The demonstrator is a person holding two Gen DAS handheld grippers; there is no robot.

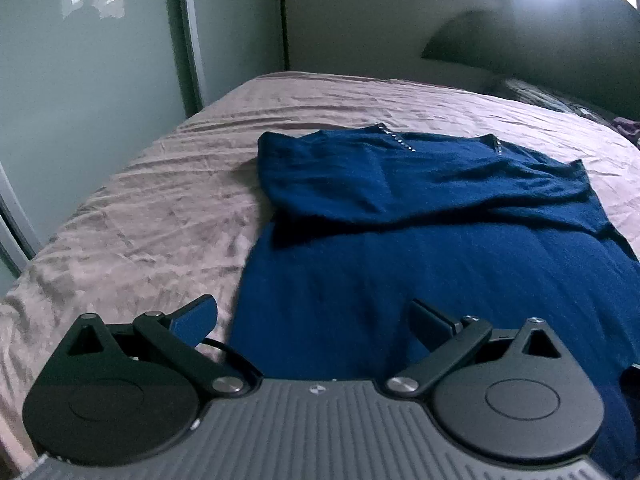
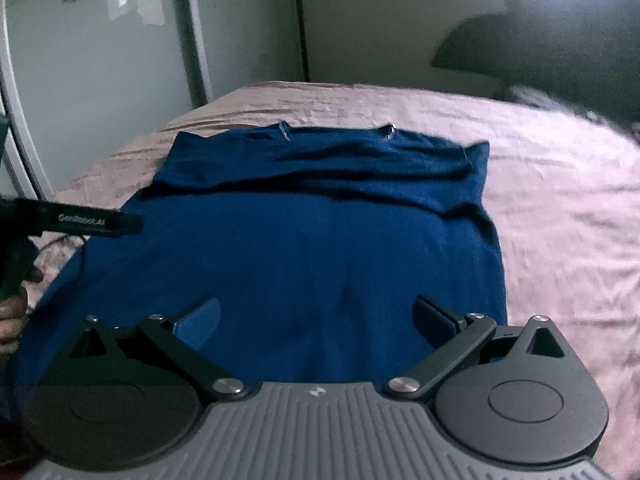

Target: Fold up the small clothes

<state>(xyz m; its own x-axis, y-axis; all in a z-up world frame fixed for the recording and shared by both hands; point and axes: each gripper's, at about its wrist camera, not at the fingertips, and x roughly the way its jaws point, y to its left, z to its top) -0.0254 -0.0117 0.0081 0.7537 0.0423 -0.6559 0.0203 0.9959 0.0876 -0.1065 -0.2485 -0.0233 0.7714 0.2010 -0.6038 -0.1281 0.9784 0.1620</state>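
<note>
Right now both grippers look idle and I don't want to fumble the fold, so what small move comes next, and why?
Probably lower both grippers to the near hem of the blue top and pinch it. The left gripper and right gripper are both open and holding nothing, each over that near edge. The sleeves seem already folded across the chest, and the top lies flat on the bed.
</note>
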